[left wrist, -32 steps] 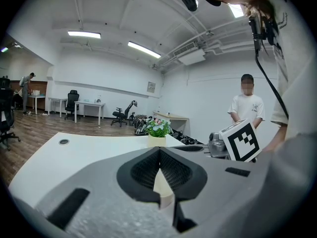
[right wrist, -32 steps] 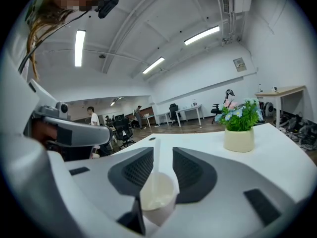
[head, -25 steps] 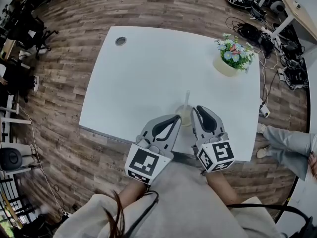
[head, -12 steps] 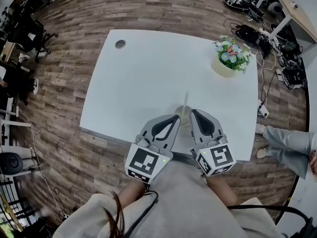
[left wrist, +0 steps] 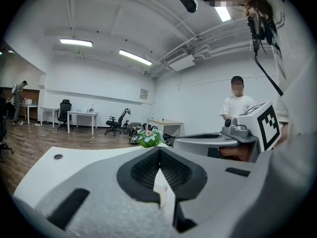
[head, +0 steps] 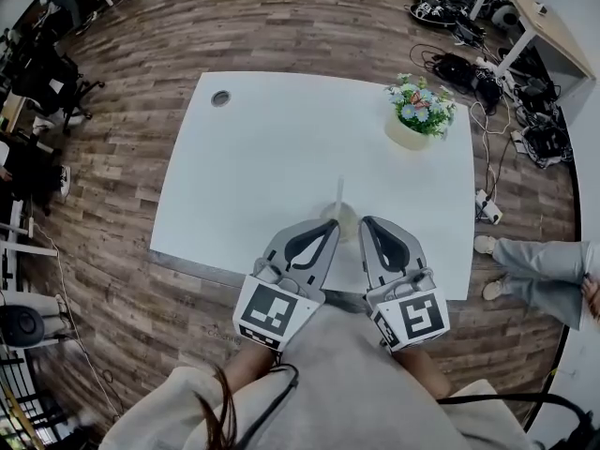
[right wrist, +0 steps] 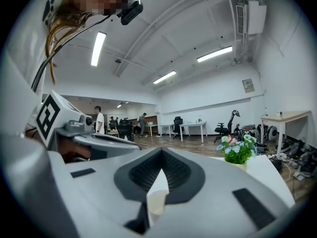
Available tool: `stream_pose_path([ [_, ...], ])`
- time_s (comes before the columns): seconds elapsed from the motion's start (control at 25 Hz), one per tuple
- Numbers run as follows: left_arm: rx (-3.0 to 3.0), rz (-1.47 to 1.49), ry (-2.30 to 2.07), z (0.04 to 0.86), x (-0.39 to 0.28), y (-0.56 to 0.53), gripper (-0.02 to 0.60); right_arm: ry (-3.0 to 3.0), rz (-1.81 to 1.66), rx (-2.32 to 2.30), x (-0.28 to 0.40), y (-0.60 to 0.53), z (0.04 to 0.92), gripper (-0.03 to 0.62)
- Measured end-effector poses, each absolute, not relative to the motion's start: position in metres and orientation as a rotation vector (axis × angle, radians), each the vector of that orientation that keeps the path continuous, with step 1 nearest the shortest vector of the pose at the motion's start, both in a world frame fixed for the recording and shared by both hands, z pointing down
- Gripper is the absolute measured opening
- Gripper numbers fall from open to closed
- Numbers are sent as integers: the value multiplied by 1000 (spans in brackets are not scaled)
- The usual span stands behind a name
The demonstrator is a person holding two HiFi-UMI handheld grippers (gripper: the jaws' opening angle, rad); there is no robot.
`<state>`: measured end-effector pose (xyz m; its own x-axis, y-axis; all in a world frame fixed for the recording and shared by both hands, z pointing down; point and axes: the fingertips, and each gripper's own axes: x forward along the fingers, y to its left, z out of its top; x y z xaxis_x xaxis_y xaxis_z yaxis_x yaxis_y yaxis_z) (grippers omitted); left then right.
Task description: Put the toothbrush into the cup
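Note:
A pale cup (head: 343, 219) stands on the white table (head: 272, 148) near its front edge. A thin white toothbrush (head: 339, 193) stands upright in it. My left gripper (head: 330, 225) and right gripper (head: 367, 223) hang just in front of the cup, one on each side, tips pointing at it. Both are shut with nothing between the jaws. In the left gripper view the left gripper (left wrist: 159, 152) has its jaws met at the tips. The right gripper view shows the right gripper (right wrist: 161, 153) the same way, with the cup (right wrist: 155, 201) peeking through the gap below.
A pot of flowers (head: 415, 115) sits at the table's far right corner. A round cable hole (head: 220, 98) is at the far left corner. Cables and gear (head: 469, 59) lie on the wooden floor beyond. A person's leg (head: 539, 270) is at the right.
The head view has shifted, so the table and flowers sit a little further left. Both grippers stay shut beside the cup with the toothbrush still upright in it.

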<state>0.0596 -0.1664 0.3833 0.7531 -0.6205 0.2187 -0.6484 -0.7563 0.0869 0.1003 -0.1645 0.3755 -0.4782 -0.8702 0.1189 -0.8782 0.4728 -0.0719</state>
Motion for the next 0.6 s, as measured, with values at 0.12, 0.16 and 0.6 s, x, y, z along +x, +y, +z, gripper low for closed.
stream_pose_path([
  [0.12,2823,262,-1016,378,64,-164,8,-2646,166,1581,105,-162,368,17],
  [0.16,2829,260,-1017,376,65,-163,8,-2649,159,1583,106,-161,365,17],
  [0.6,2847,222,-1018,366,67,-156,8,-2648,115,1575,102,-152,352,17],
])
